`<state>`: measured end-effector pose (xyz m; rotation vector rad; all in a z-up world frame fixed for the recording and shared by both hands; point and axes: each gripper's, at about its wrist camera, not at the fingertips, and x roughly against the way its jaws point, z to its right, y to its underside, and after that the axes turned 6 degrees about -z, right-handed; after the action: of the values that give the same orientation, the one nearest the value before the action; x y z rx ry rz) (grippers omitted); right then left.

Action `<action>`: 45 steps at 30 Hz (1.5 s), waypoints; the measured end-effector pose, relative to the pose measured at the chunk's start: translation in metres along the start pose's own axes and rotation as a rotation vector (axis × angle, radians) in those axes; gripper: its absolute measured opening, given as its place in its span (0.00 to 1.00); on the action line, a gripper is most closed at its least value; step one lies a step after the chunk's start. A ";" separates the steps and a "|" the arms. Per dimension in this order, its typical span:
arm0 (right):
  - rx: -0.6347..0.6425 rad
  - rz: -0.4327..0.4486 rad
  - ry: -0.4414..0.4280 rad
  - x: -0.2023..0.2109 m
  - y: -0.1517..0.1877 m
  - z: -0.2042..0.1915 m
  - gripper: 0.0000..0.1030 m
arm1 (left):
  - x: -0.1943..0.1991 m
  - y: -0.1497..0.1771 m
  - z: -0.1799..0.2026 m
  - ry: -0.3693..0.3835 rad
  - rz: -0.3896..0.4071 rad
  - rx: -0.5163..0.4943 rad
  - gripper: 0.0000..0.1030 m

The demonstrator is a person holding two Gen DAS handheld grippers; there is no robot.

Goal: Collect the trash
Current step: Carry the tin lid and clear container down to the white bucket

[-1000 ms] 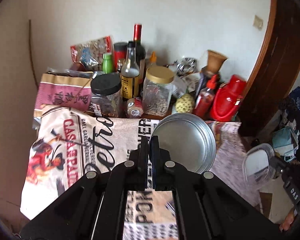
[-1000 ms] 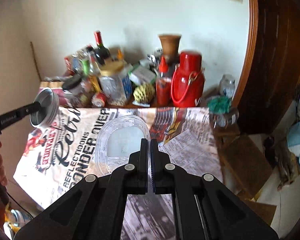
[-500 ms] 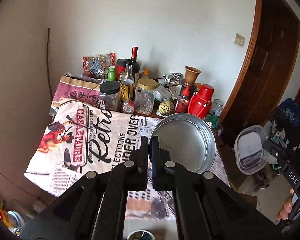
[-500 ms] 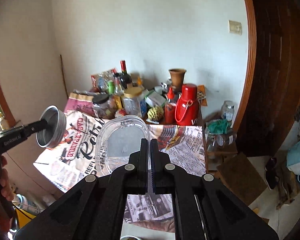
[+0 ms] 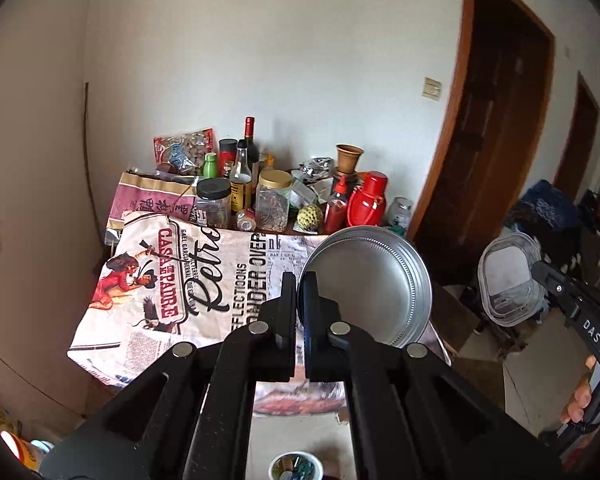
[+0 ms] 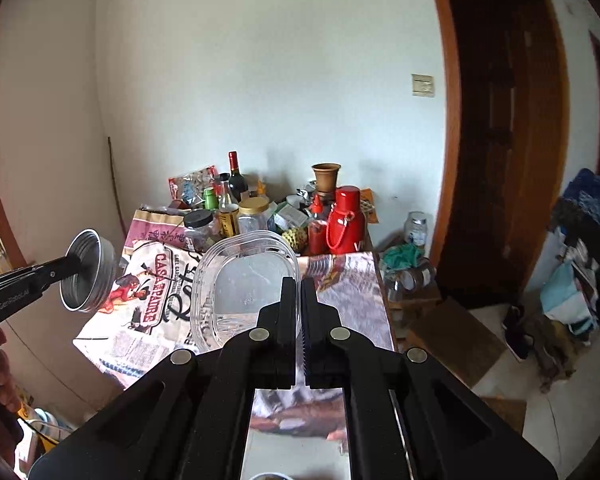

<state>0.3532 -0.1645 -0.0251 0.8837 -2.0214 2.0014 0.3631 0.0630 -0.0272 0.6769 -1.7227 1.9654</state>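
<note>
Left wrist view: left gripper (image 5: pixel 299 280) clenched on metal lid (image 5: pixel 374 284) rim, lid at 2 o'clock of fingers, above table (image 5: pixel 148 344). Right gripper (image 6: pixel 298 286) clamps clear plastic container (image 6: pixel 246 284) at 10 o'clock. Advice: keep both grips firm, carry level toward bin, avoid clutter.

A table (image 5: pixel 300 424) stands against the white wall, draped in a newspaper-print cloth (image 5: pixel 172 280) that hangs over its near edge. Along the far side, by the wall, there's a crowd: a black-lidded jar (image 5: pixel 213 208), a gold-lidded jar (image 5: pixel 274 200), a dark wine bottle (image 5: pixel 250 148), a red thermos (image 5: pixel 369 200), a red sauce bottle (image 5: pixel 337 208) and a terracotta pot (image 5: pixel 349 158). At the near, bare end sits a small white cup (image 5: pixel 296 467).
</note>
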 end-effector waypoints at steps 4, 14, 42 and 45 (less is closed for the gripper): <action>-0.022 0.004 0.020 0.030 0.026 -0.027 0.02 | 0.032 0.029 -0.018 0.027 -0.005 -0.022 0.01; -0.017 -0.046 0.032 0.071 0.078 -0.083 0.02 | 0.088 0.090 -0.057 0.073 -0.037 -0.046 0.01; 0.035 -0.466 -0.069 -0.050 0.204 -0.035 0.02 | -0.046 0.240 -0.031 -0.038 -0.442 0.058 0.01; 0.048 -0.529 -0.066 -0.079 0.234 -0.027 0.02 | -0.085 0.274 -0.028 -0.039 -0.519 0.068 0.01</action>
<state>0.2902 -0.1330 -0.2631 1.3401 -1.5506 1.7407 0.2588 0.0551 -0.2951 1.0675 -1.3290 1.6549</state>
